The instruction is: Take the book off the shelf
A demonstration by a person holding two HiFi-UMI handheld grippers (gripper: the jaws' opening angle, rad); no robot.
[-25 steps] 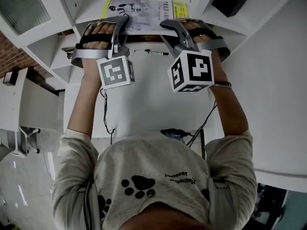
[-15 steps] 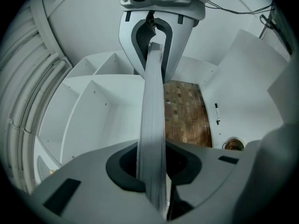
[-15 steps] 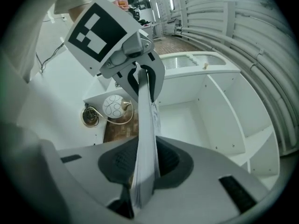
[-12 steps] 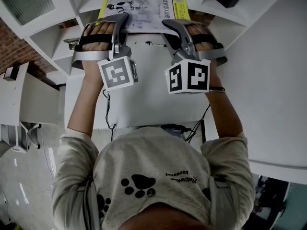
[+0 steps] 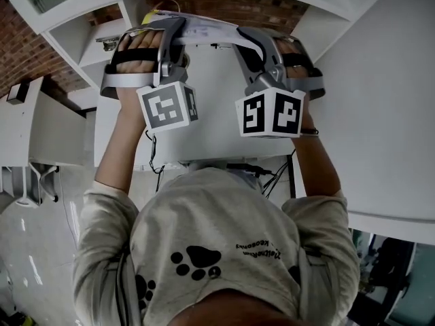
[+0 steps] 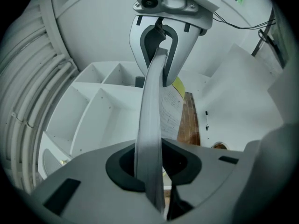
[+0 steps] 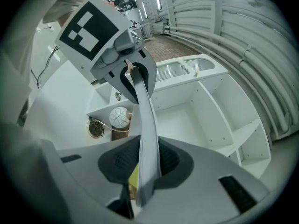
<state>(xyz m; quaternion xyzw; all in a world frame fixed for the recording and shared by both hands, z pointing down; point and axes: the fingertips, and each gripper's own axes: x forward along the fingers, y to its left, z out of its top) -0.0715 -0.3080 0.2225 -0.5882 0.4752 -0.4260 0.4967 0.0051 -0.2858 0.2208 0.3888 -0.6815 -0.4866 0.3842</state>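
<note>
Since the earlier frames, both grippers are drawing back toward the person. The book, previously lying cover-up in the shelf opening, is now showing mostly its thin edge.

The left gripper is pinching the book, its pads pressing on the page block in its own view. The right gripper is clamping the opposite side, its jaws closing on the pages likewise. The book is hanging between the two at 12 o'clock in the head view, above the white desk.

The white shelf is standing at 10 o'clock, with its compartments facing the grippers. A brick wall is showing behind the book.
</note>
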